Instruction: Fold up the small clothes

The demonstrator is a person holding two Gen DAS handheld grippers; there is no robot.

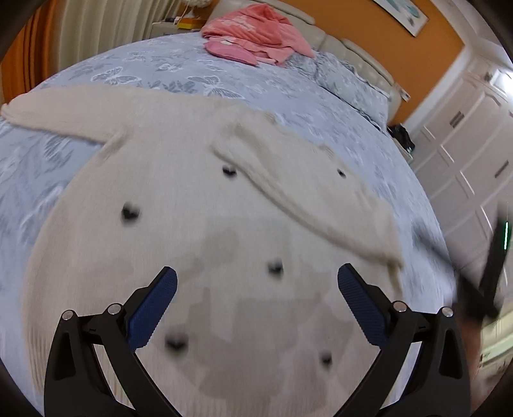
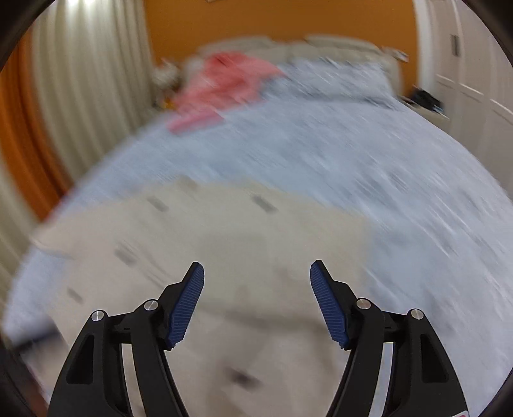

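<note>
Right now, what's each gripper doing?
Left gripper: open, empty, above the cream knitted sweater with dark heart spots.
Right gripper: open, empty.

Sweater (image 1: 198, 243) on bed (image 1: 288, 96)

1. Bedroom with orange walls (image 1: 359, 22), pretty bold colour.
2. Big bed with a pale blue butterfly-print bedspread (image 1: 179, 70), and a cream padded headboard (image 1: 356, 48) at the far end.
3. Long cream curtains (image 1: 96, 29) hang on the left, with an orange drape (image 1: 29, 57) beside them.
4. White panelled wardrobe doors (image 1: 465, 128) run down the right side.
5. A framed picture (image 1: 404, 12) hangs above the headboard.
6. Light's soft and indoor; the right wrist view is smeared.
</note>
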